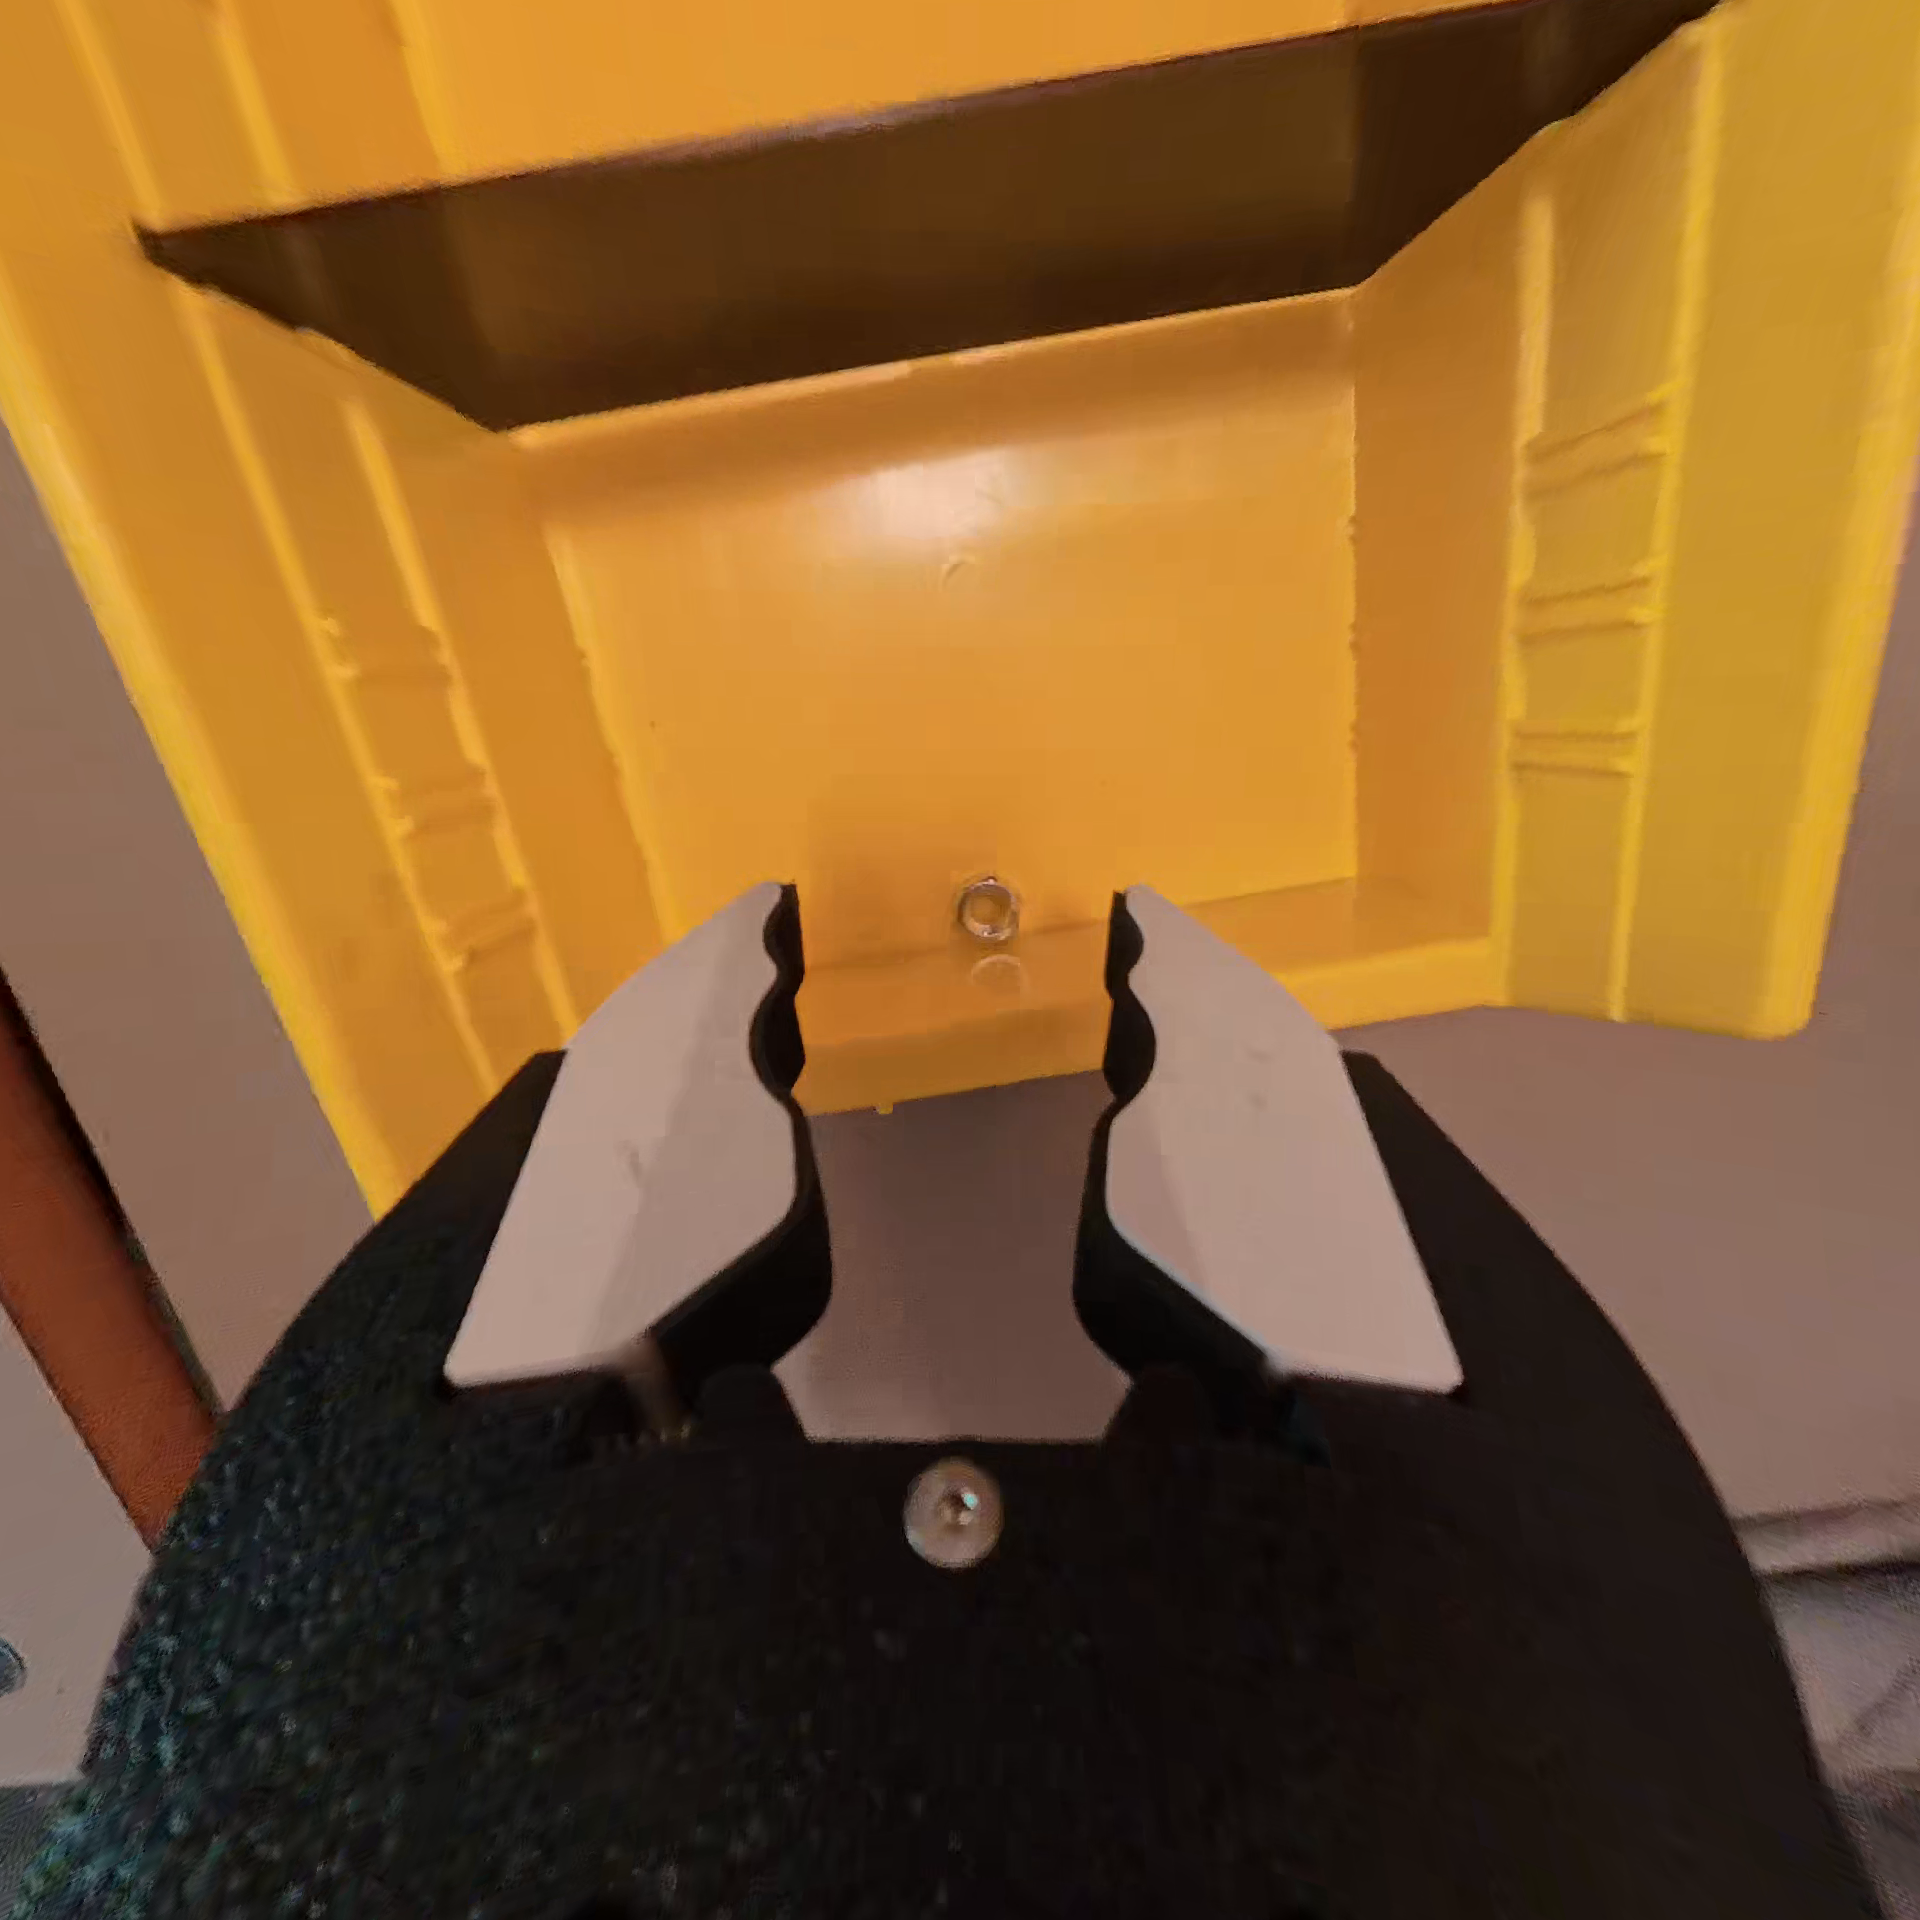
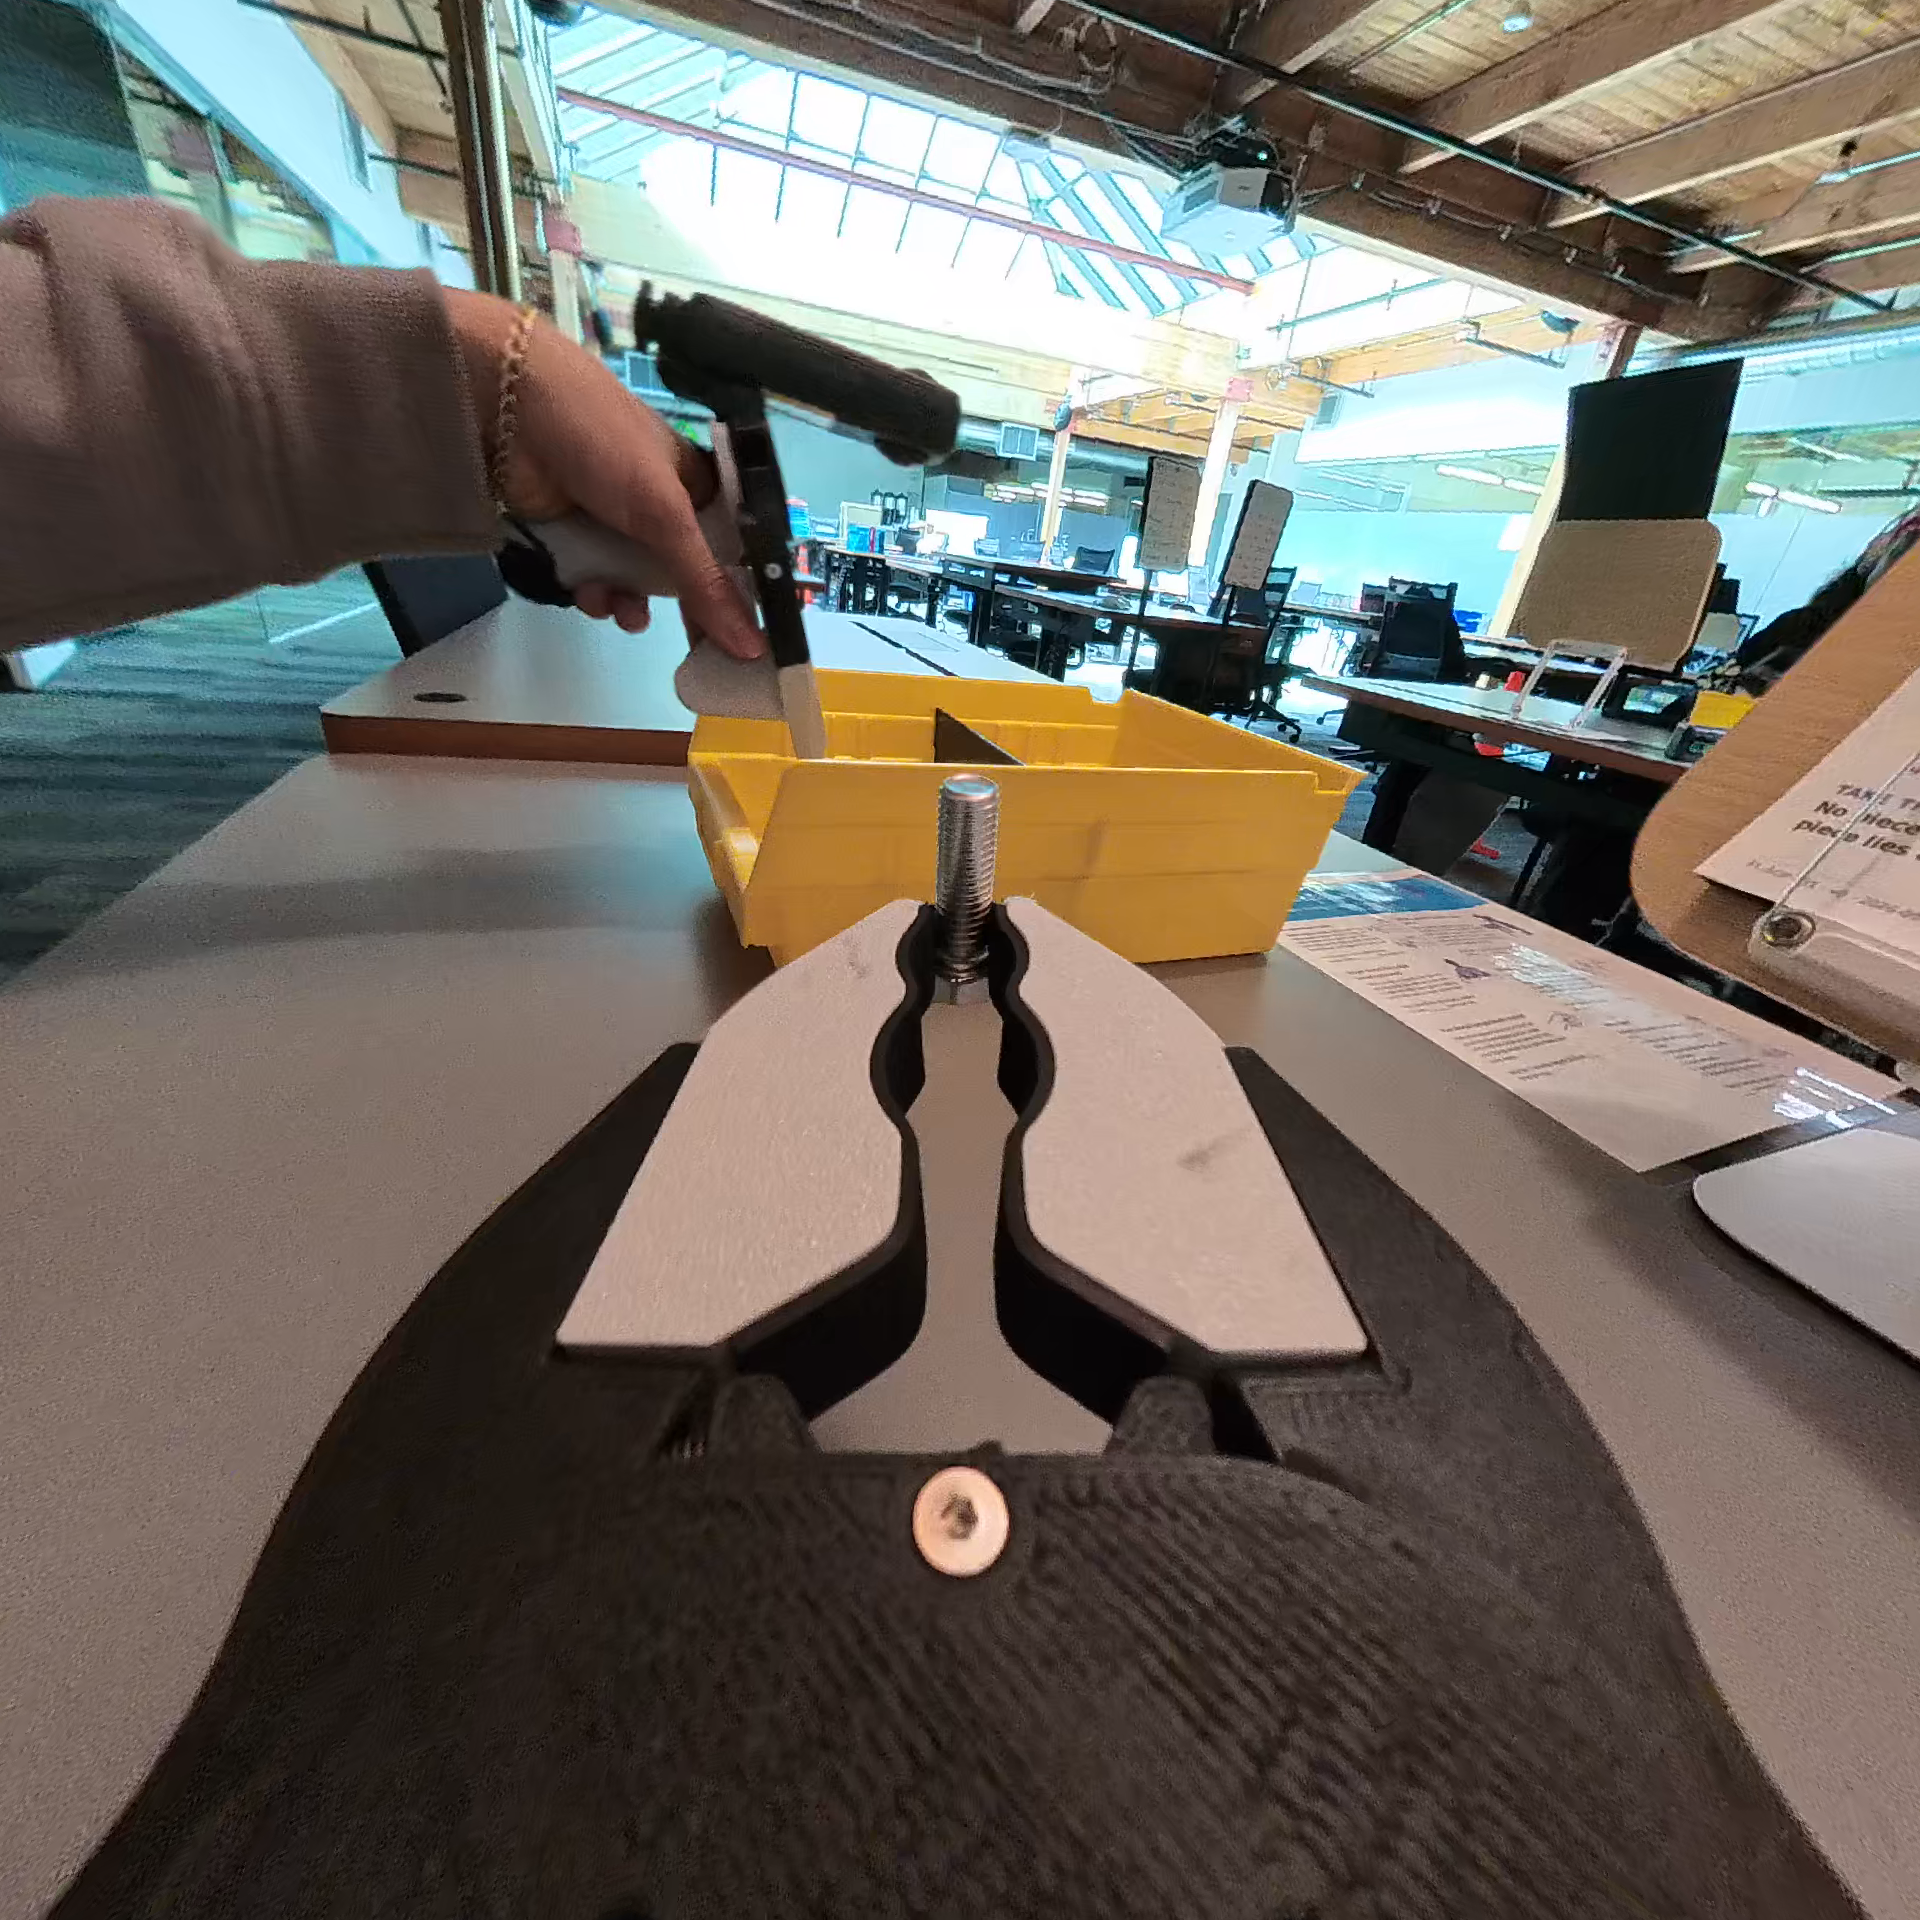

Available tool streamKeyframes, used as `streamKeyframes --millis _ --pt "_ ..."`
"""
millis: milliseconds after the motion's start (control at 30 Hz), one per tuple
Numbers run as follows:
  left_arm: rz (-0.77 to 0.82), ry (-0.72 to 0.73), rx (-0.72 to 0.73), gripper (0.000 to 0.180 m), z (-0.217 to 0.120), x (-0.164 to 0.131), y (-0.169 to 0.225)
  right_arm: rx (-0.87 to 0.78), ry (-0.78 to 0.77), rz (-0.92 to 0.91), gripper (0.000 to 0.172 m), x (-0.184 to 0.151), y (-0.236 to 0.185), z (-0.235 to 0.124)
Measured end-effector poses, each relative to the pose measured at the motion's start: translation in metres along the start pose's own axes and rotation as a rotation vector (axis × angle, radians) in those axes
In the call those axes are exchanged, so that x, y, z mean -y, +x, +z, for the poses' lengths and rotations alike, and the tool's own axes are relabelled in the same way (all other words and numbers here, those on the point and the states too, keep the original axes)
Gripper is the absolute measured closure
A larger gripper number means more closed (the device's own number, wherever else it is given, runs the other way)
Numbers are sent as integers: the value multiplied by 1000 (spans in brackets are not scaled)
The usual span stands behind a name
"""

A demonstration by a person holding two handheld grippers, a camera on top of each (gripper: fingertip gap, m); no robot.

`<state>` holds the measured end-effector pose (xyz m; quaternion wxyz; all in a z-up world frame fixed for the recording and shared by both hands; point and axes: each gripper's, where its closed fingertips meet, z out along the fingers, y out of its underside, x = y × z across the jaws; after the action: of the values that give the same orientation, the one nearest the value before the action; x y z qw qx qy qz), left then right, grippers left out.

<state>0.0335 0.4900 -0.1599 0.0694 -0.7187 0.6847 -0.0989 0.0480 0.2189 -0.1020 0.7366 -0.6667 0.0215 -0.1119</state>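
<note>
The left tool [image 1: 956, 925] hangs over the yellow bin [image 1: 1558, 727], fingers spread wide and empty. A small silver nut [image 1: 987, 912] lies at 12 o'clock just past the tips, centred on the gap, against the bin's near wall. The right tool [image 2: 964, 935] grips a bolt [image 2: 966, 862] upright, thread pointing to 12, over the desk [image 2: 364, 987].

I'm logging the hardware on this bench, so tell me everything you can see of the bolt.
The bolt is silvery metal with a threaded shank and flat tip. It stands upright, head down on the grey table, thread pointing up. The right gripper is shut on its lower shank, just above the hex head, one dark pad on each side. Behind it sits the yellow bin, not touching.
</note>
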Motion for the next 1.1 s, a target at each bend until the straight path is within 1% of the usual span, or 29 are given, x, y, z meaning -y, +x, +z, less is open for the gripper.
streamKeyframes --millis 33,133,200,267,400,567,667,767,900,967,1100 --pt "-22 -30 -3 126 2 -1 -3 -3 3 -15 163 1 -1 -1" --pt "-34 -127 -20 130 8 -6 -6 -39 7 -42 163 1 0 -1" --pt "-15 -203 -18 131 13 -10 -7 -56 31 -66 163 3 1 -2" --pt "7 -248 -15 131 19 -10 -7 -59 41 -83 163 4 3 0" --pt "40 -392 -24 143 37 -17 -2 -63 49 -104 163 4 6 3" --pt "70 -550 -15 143 52 -23 5 -32 74 -70 163 6 6 0" --pt "100 -638 22 144 55 -28 2 -28 93 -32 163 8 9 -2" --pt "99 -684 33 146 55 -31 4 -36 107 -26 163 10 11 -4" --pt "93 -719 4 156 49 -36 6 -31 118 -13 163 11 12 -5" --pt "73 -707 -40 164 51 -36 8 -32 117 -14 163 11 12 -5" --pt "64 -662 -92 164 52 -36 9 -27 110 -34 163 11 9 -4"
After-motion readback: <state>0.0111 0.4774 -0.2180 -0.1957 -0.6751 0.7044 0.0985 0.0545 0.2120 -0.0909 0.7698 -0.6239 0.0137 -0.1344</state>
